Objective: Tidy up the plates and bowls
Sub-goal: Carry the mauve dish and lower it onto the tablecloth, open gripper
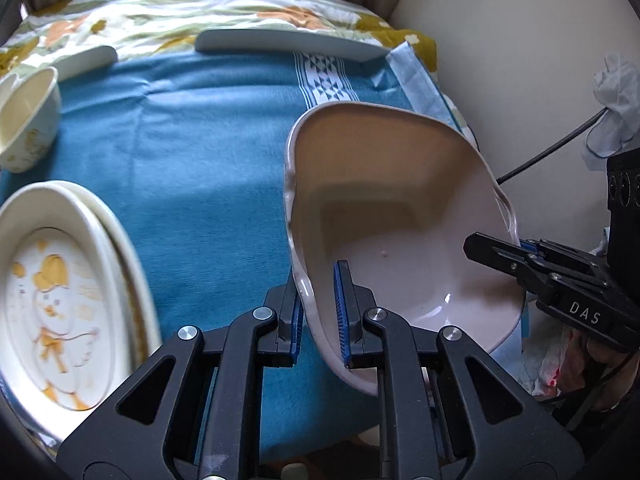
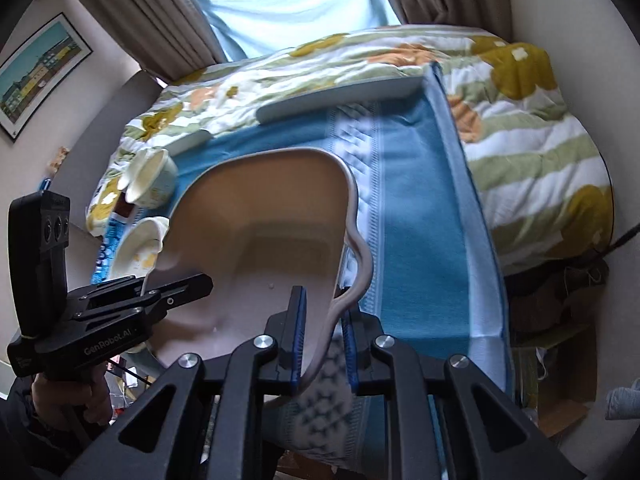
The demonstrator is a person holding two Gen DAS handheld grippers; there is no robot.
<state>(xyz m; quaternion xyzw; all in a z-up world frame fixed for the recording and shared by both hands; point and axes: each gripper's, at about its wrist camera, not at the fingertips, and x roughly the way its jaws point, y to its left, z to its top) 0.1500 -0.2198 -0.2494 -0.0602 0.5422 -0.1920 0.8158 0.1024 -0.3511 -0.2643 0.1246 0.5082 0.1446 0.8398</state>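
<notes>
- The pink wavy-rimmed bowl (image 1: 400, 240) is held up off the blue cloth (image 1: 180, 160), tilted, with both grippers clamped on opposite edges of its rim.
- In the left wrist view the left gripper (image 1: 320, 316) bites the rim at 6 o'clock, one blue pad inside the bowl and one outside.
- The right gripper (image 2: 322, 344) pinches the opposite rim the same way; from the left wrist view it enters at 3 o'clock.
- At 8 o'clock in the left wrist view sits a stack of oval plates (image 1: 60, 292) printed with a cartoon figure; a small cream bowl (image 1: 26, 120) stands at 10 o'clock.
- A long pale tray (image 1: 288, 44) lies at 12 o'clock on the far cloth edge, with a shorter one (image 1: 86, 60) at 11 o'clock.
- Risk: both grips are thin pinches on a glossy, curved rim. If the two hands pull apart or twist unevenly, one pad could slide off and the bowl would swing or drop.
- Risk: the bowl is near the right edge of the cloth, so I judge a slip could send it off the bed rather than onto the soft cover.
- Risk: carrying it toward 8 o'clock, the low rim may clip the plate stack.
</notes>
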